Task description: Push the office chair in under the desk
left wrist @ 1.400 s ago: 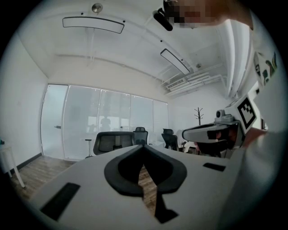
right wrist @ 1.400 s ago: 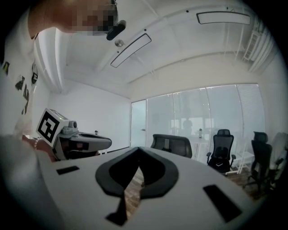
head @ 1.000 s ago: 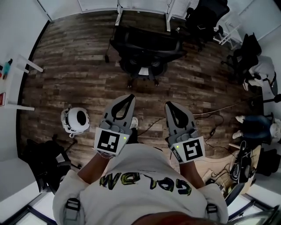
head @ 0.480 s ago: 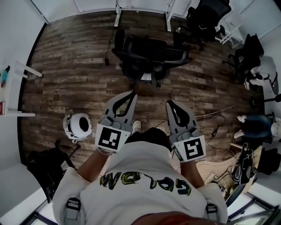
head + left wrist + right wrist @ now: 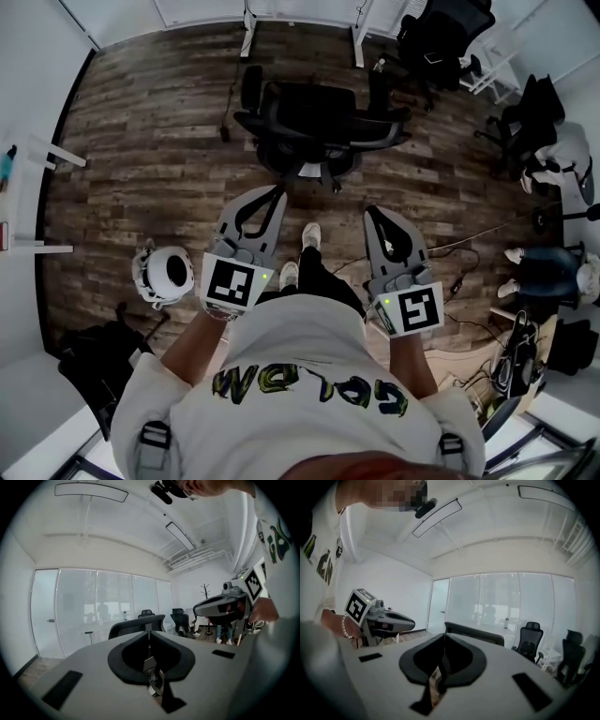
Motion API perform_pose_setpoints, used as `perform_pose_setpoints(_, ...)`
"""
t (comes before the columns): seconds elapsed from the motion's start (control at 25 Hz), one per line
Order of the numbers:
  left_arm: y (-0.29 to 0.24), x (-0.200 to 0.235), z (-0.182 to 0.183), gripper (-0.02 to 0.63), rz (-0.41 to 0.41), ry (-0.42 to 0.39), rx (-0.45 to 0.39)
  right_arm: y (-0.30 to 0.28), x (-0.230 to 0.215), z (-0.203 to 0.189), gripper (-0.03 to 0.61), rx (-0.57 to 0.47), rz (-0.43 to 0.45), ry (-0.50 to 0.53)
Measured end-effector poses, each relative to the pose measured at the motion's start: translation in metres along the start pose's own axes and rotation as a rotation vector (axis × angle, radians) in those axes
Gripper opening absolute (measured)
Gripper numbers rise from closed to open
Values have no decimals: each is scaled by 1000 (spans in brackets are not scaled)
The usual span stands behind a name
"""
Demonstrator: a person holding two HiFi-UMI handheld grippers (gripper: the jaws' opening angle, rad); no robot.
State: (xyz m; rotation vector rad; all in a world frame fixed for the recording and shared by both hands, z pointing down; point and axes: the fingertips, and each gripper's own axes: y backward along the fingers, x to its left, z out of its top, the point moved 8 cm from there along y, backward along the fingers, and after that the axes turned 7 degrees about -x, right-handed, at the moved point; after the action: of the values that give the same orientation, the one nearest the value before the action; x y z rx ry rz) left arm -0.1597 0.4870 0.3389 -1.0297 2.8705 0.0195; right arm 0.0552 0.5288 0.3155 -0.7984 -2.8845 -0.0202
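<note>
In the upper centre of the head view, the office chair (image 5: 319, 120) stands on the wood-plank floor (image 5: 150, 141), its backrest toward the person and its seat toward the desk legs (image 5: 359, 33) at the top edge of the frame. The chair base lies below those legs in the frame, clear of them.

In the lower centre, the left gripper (image 5: 277, 191) and the right gripper (image 5: 373, 212) are held side by side, both pointing up-frame toward the chair backrest. Neither touches the chair; bare floor shows between the jaw tips and the chair.

Left gripper view: both jaws are pressed together along the centre line, with nothing between them. The chair backrest appears just beyond the tips.

Right gripper view: the jaws are likewise closed and empty, and the backrest edge shows behind them.

The person's shoes (image 5: 309, 236) show between the two grippers. A round white object (image 5: 165, 273) lies on the floor at the left. More chairs (image 5: 441, 37) stand at the upper right.
</note>
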Motion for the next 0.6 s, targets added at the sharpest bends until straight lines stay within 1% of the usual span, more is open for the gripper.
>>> perform_pose_setpoints(0.16,-19,17,-11,40,13,-36,32,-11,-20,-11,39,25,-9,35)
perform_pose_setpoints(0.36,-44,48,-36,63,38,-89,100,-24,-56,-32,77,105,-10,134)
perform_pose_setpoints(0.44,-54,64,-47,89,52,-135,127,-31,-72,-43,94,137,-7,180)
perform_pose_setpoints(0.52,-63,80,-60,95,69,-213,148,-37,-89,-55,113,166,-2,222)
perform_pose_setpoints(0.6,-75,94,-73,109,67,-283,181,-45,-109,-69,140,194,-2,260)
